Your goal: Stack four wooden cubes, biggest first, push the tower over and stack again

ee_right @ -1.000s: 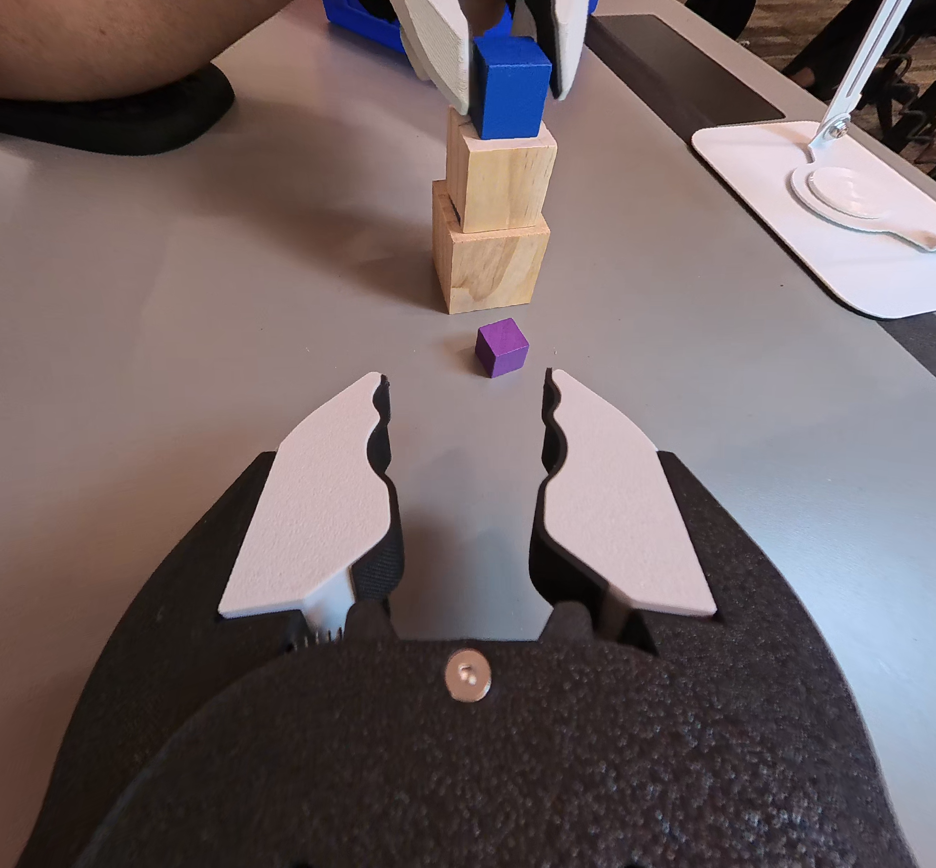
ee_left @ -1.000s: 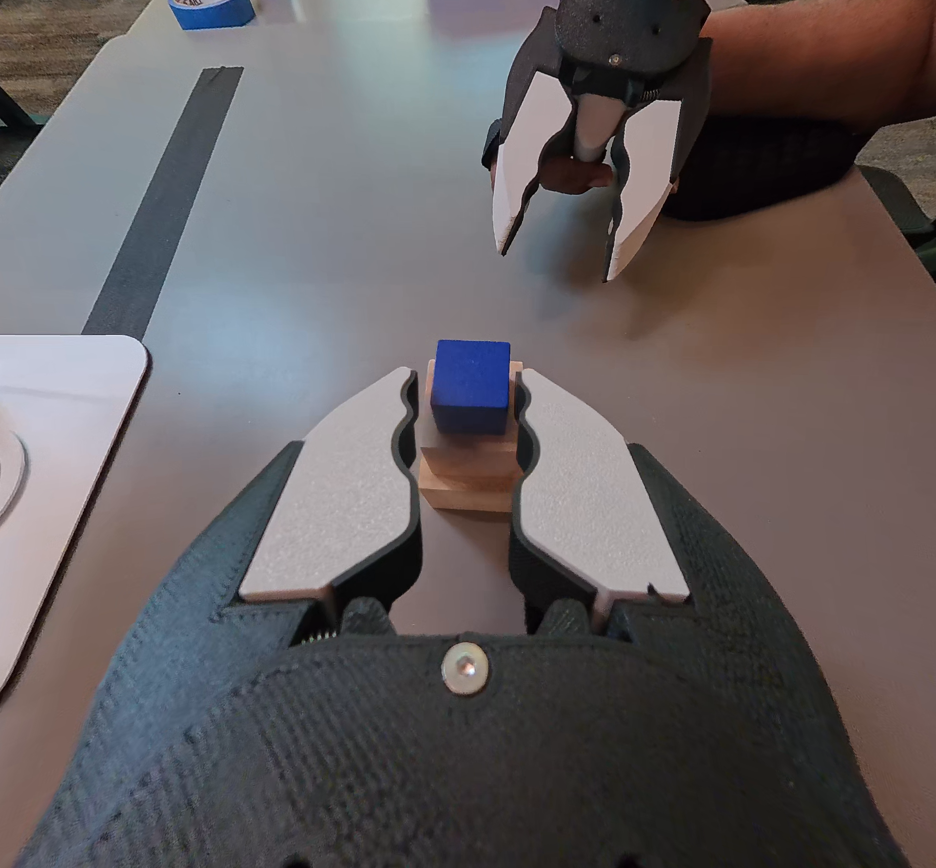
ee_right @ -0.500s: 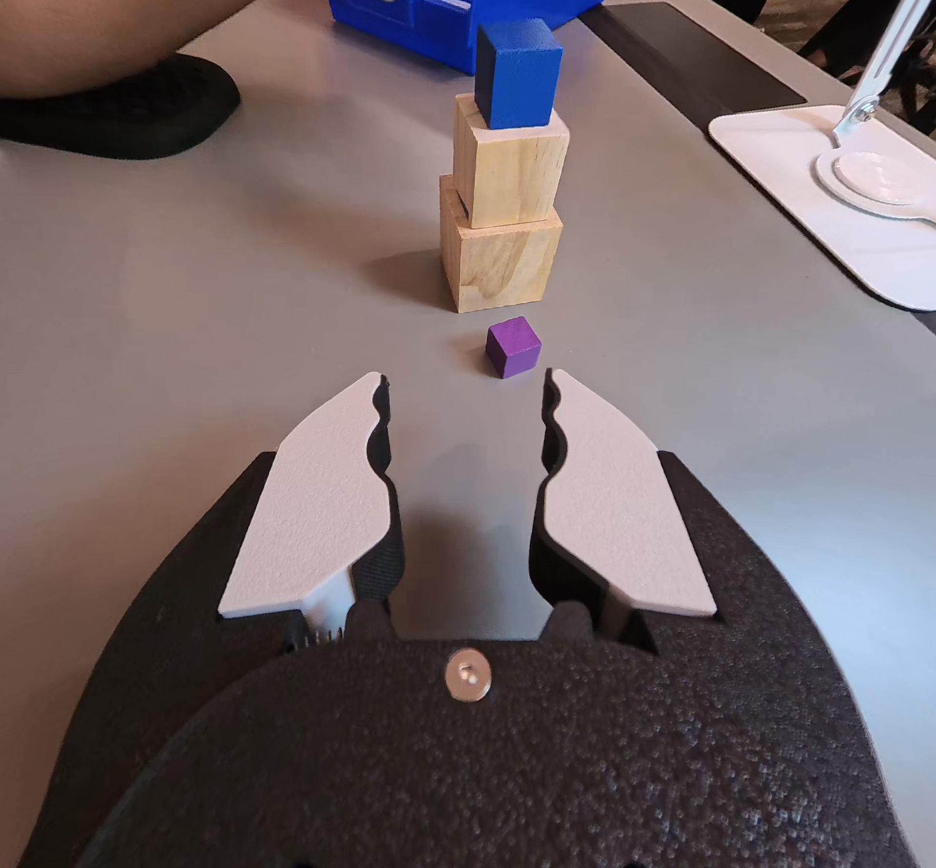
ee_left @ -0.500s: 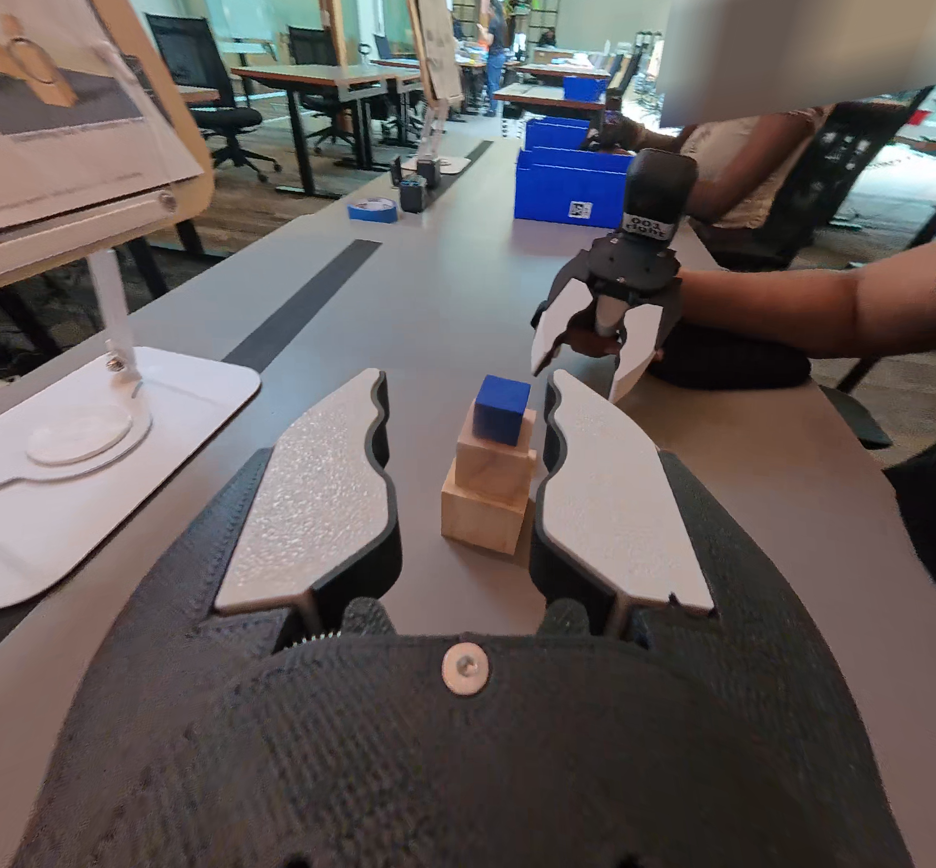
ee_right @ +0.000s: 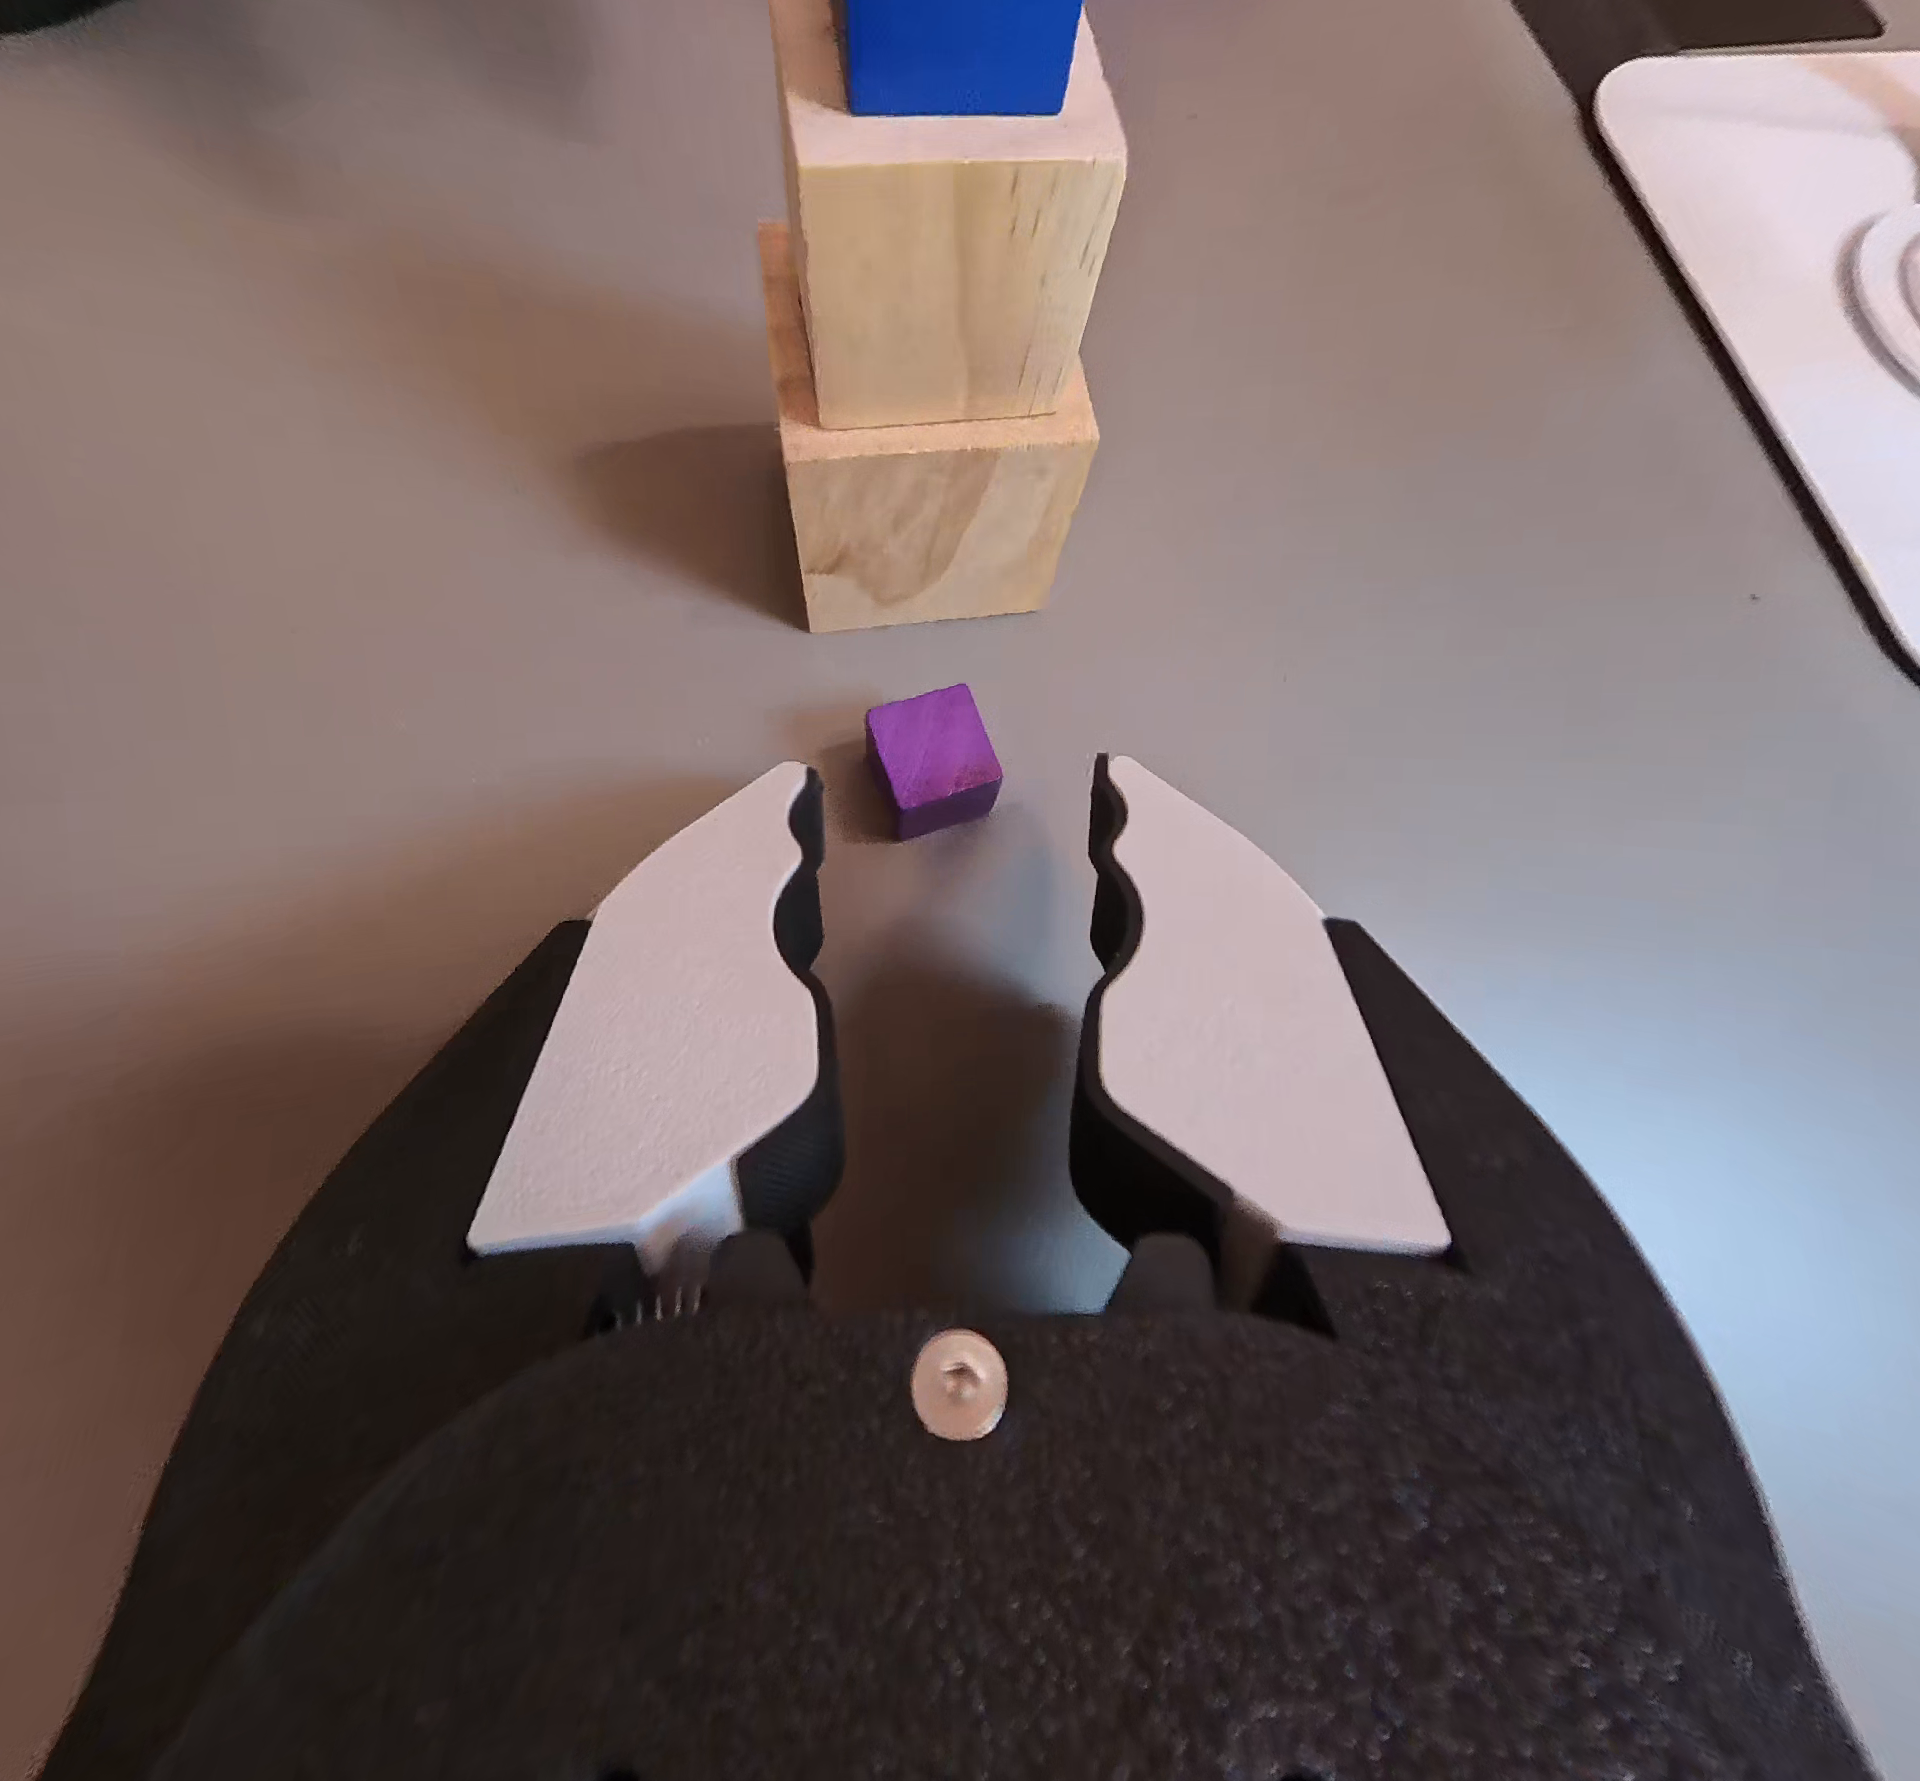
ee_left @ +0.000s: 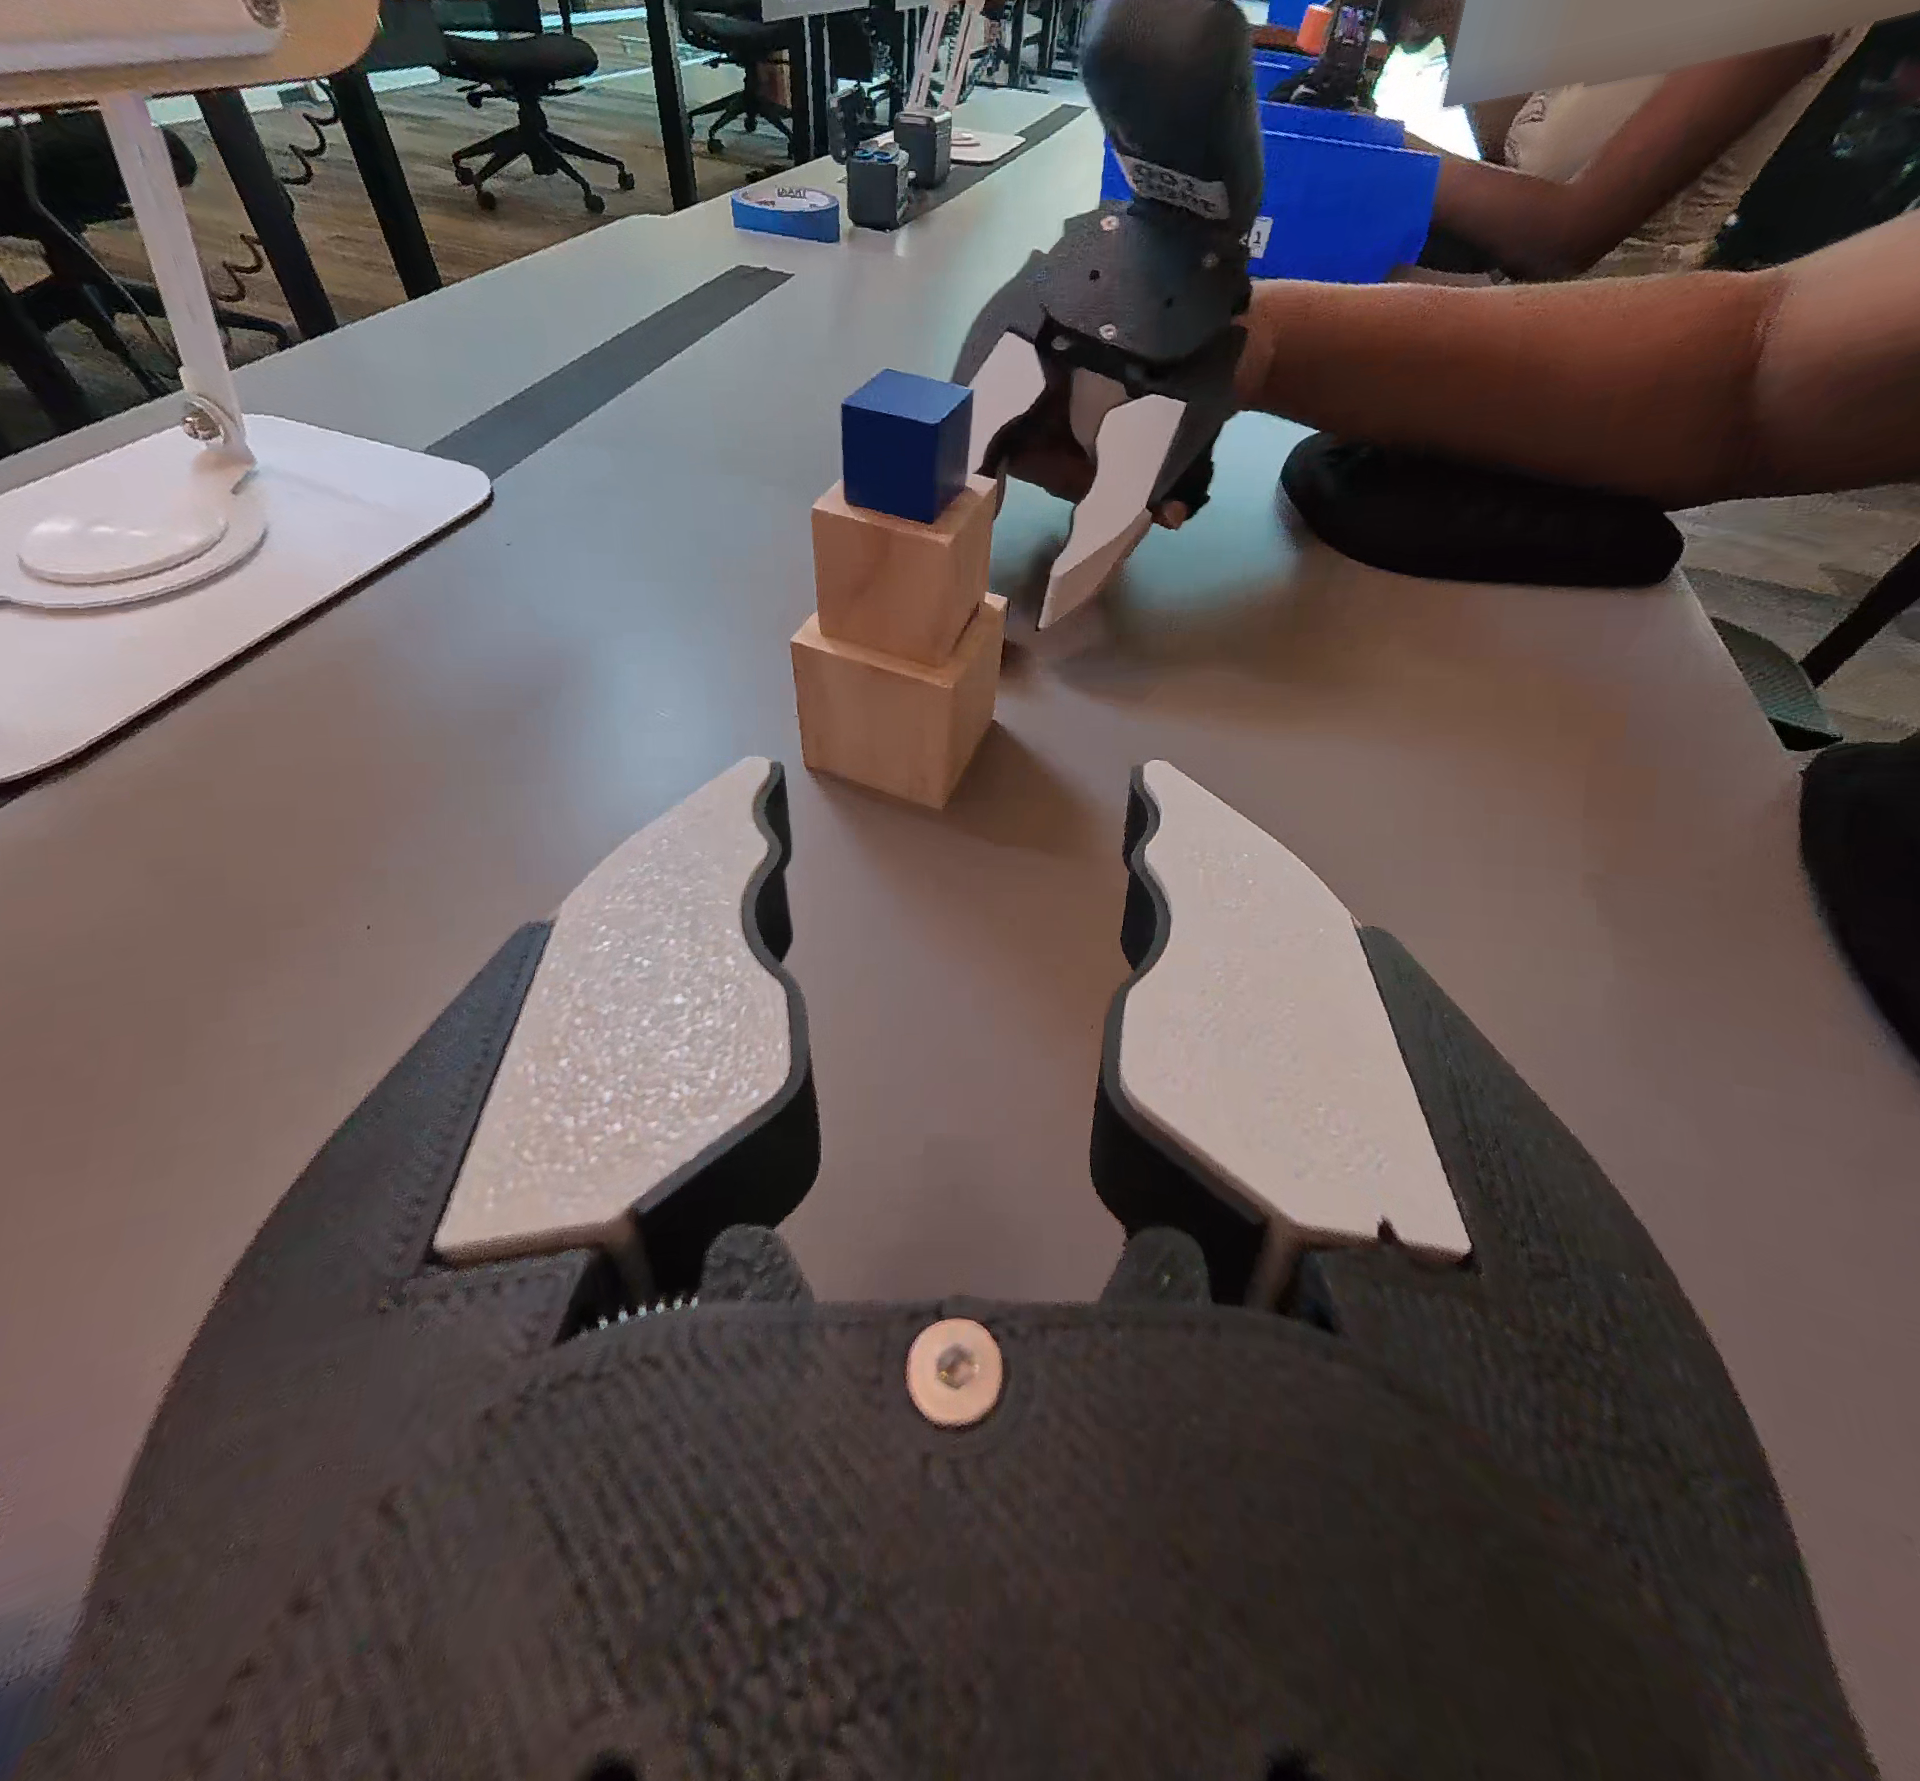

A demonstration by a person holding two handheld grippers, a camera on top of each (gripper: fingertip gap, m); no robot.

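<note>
A tower stands on the grey table (ee_left: 416, 796): a big wooden cube (ee_left: 894, 708), a smaller wooden cube (ee_left: 899, 573) on it, and a blue cube (ee_left: 904, 443) on top. It also shows in the right wrist view (ee_right: 935, 526). A small purple cube (ee_right: 932, 760) lies on the table in front of the tower, just ahead of my right gripper's (ee_right: 951, 775) tips; the pads do not touch it. My right gripper is open and also shows behind the tower in the left wrist view (ee_left: 1049, 568). My left gripper (ee_left: 956, 775) is open and empty, just short of the tower.
A white stand base (ee_left: 208, 536) lies at the left, also at the right edge of the right wrist view (ee_right: 1766, 277). A black strip (ee_left: 613, 370), blue tape roll (ee_left: 787, 209) and blue bins (ee_left: 1340, 193) lie farther back. A person's forearm (ee_left: 1558, 381) rests on a black pad (ee_left: 1475, 526). Across from one pair of fingers to the other is roughly 20 centimeters.
My left gripper let go of the blue cube on the tower, opened and drew back. My right gripper moved forward and down to the purple cube, its jaws narrowing a little.
</note>
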